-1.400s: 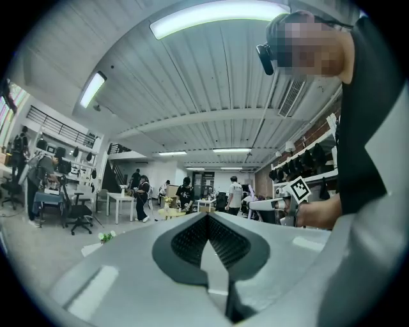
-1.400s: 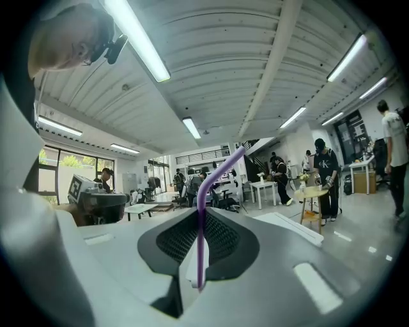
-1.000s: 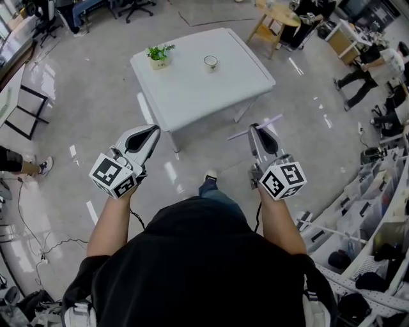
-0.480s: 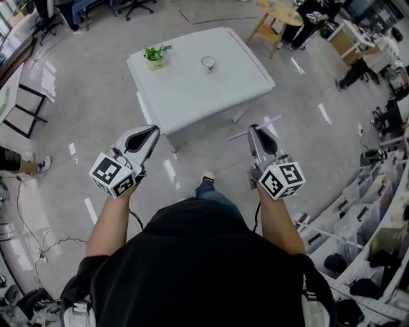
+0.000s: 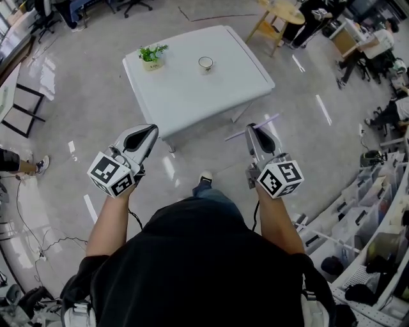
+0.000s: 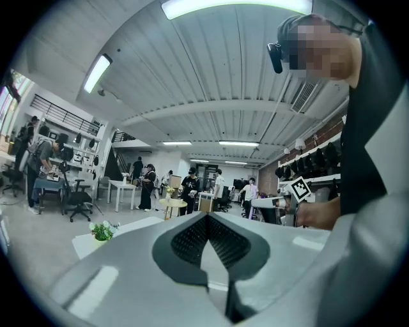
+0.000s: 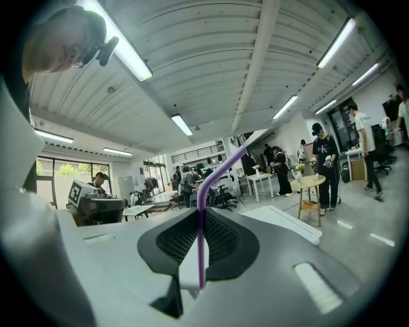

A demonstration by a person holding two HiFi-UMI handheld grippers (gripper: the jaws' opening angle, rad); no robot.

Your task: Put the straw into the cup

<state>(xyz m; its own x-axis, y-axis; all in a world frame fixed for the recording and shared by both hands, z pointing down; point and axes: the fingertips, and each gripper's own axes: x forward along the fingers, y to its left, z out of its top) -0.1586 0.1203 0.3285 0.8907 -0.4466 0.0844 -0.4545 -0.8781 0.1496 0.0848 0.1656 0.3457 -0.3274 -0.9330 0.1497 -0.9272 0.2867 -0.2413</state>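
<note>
A purple bendy straw [image 5: 254, 126] is clamped crosswise in my right gripper [image 5: 252, 129], which is shut on it well short of the white table [image 5: 192, 89]. In the right gripper view the straw [image 7: 202, 217] stands up between the closed jaws and bends to the right at its top. A small cup [image 5: 205, 62] stands on the table's far part. My left gripper [image 5: 151, 130] is shut with nothing in it, its jaws pressed together in the left gripper view [image 6: 206, 220].
A small potted plant [image 5: 151, 56] stands at the table's far left corner, also in the left gripper view [image 6: 102, 231]. A round wooden side table [image 5: 279, 14] is behind the table. People and office chairs are around the room. Shelving runs along the right.
The table, cup and plant have shifted slightly in the head view as the person moves toward them. Both grippers keep their pose and the straw stays clamped.
</note>
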